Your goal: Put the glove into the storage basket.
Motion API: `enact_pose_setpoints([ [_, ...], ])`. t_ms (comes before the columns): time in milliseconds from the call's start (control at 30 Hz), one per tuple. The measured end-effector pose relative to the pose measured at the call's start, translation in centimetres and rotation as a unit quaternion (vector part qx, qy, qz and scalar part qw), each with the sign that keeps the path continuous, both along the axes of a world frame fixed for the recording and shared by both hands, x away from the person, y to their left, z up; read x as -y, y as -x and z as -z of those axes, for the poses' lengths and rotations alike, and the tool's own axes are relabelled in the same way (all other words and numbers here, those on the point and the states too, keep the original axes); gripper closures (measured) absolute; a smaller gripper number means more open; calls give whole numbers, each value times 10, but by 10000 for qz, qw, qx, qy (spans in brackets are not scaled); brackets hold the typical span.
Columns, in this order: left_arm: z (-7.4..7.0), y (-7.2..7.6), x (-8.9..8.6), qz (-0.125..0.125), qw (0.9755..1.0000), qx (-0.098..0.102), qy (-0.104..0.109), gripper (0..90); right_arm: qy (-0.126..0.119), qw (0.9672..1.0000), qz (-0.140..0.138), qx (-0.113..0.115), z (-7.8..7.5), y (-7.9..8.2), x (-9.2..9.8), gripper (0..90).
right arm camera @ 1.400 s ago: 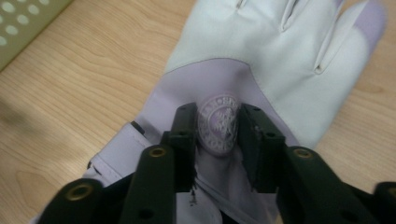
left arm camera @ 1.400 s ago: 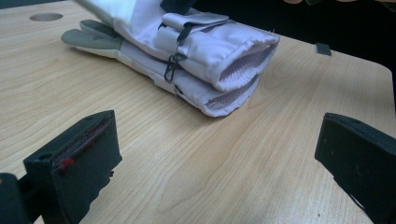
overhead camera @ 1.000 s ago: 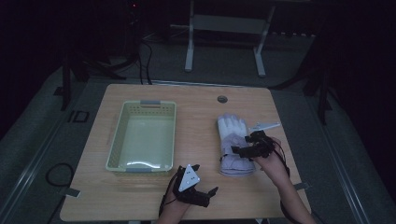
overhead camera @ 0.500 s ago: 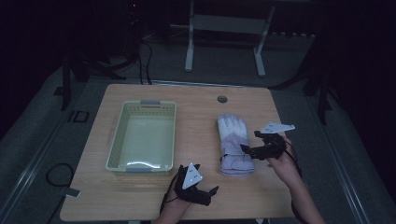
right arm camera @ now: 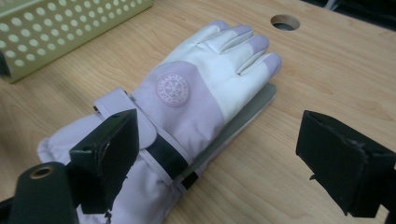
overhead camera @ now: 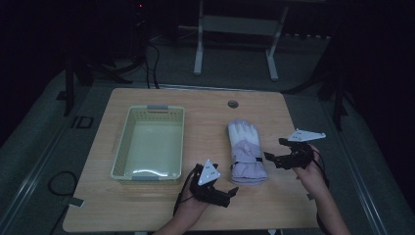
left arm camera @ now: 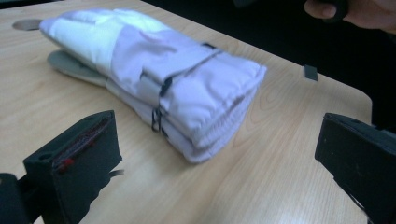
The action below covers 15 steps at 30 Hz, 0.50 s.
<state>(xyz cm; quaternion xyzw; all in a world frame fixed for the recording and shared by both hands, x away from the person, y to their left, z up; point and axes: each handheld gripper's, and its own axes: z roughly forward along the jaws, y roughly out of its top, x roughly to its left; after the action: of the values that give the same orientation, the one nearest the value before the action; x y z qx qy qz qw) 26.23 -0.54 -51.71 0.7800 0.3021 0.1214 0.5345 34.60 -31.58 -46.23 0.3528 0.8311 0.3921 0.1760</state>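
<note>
A padded lilac-and-white pair of gloves (overhead camera: pixel 247 152), stacked with a snowflake badge on top, lies toward the desk's (overhead camera: pixel 147 205) right edge, both grippers' jaws apart and empty.

left gripper (overhead camera: pixel 230 193): a black tool with two thick black jaws and a black frame behind them.
left jaw pads: flat, blocky ends; one has a thin red line along its edge.
left top plate (overhead camera: pixel 208 172): a small grey three-cornered plate with tiny dark dots.
left cable (overhead camera: pixel 182 196): a thin black wire that loops beside the hand.
right gripper (overhead camera: pixel 270 159): a black tool with the same two chunky black jaws.
right jaw base: a round metal ring with a hole in it sits low on one side.
right top plate (overhead camera: pixel 306 135): a grey three-cornered plate, long and pointed.
arms: bare, with no sleeves seen.
</note>
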Motion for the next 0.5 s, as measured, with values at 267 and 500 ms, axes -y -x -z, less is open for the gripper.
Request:
enact_pose_setpoints([
  [267,-33,-22,6,-501,9985,-102,-172,1,33,9994,-3,355,-6,-1,8,134],
  [500,-34,-43,16,-287,9992,-257,-133,2,-148,9989,-26,441,-5,-6,7,138],
])
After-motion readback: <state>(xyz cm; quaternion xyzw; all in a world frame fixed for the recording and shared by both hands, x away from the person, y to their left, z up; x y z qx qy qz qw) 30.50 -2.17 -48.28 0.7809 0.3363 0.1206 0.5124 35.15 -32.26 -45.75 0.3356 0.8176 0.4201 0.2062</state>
